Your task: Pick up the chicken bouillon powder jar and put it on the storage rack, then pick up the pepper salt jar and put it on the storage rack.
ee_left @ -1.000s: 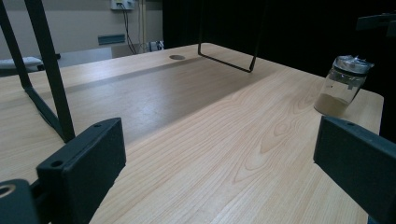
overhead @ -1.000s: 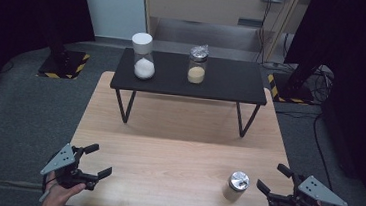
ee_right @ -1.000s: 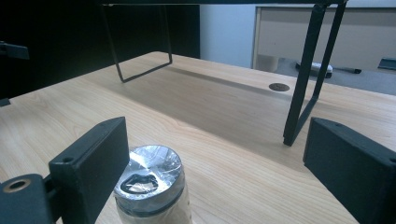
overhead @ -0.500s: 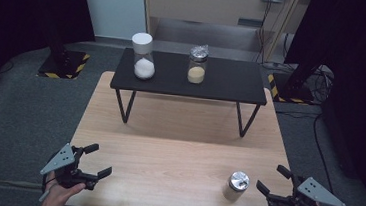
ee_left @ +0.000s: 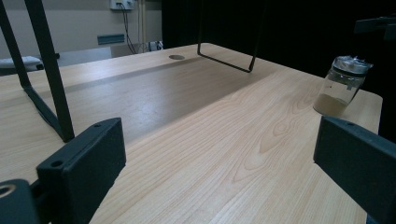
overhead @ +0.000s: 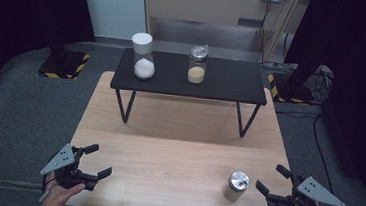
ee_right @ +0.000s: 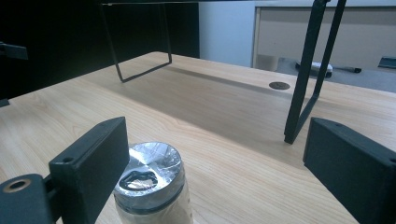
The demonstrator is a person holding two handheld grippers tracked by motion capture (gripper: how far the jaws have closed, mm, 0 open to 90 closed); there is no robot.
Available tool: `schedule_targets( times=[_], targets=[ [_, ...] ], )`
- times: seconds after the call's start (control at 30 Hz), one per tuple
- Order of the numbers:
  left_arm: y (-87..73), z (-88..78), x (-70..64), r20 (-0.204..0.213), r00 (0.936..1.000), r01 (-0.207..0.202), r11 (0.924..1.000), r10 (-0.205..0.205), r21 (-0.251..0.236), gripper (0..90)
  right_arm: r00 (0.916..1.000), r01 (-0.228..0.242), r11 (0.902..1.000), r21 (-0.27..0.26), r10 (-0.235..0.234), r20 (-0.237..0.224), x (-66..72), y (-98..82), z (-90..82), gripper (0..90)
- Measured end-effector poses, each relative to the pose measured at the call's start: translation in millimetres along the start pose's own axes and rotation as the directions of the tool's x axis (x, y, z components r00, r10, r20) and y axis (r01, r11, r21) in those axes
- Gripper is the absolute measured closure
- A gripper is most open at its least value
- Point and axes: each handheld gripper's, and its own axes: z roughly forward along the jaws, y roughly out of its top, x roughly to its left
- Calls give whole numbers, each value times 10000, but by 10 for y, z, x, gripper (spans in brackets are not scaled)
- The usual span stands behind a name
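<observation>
Right gripper gapes wide beside the small jar: glass, probably slippery and fragile, so grip below the foil lid; left gripper wide too.

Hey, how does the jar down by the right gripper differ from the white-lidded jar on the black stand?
The near jar stands on the wooden table; the white-lidded jar stands up on the black stand. The near jar has a silvery foil-like top and tan contents; the white-lidded jar holds white powder and looks taller. Both are upright, clear, partly filled.
</observation>
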Motion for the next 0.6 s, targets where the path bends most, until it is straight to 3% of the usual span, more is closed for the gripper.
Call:
schedule_targets(
  times=[0.4,0.6],
  targets=[
    [-4,9,12,7,10000,19,10000,-19,20,14,9998,-96,9996,-259,91,-184,-4,133,-53,61],
    [10,20,6,43,10000,-53,10000,53,36,14,9996,94,9997,-206,-99,-251,-2,281,-121,51]
  ],
)
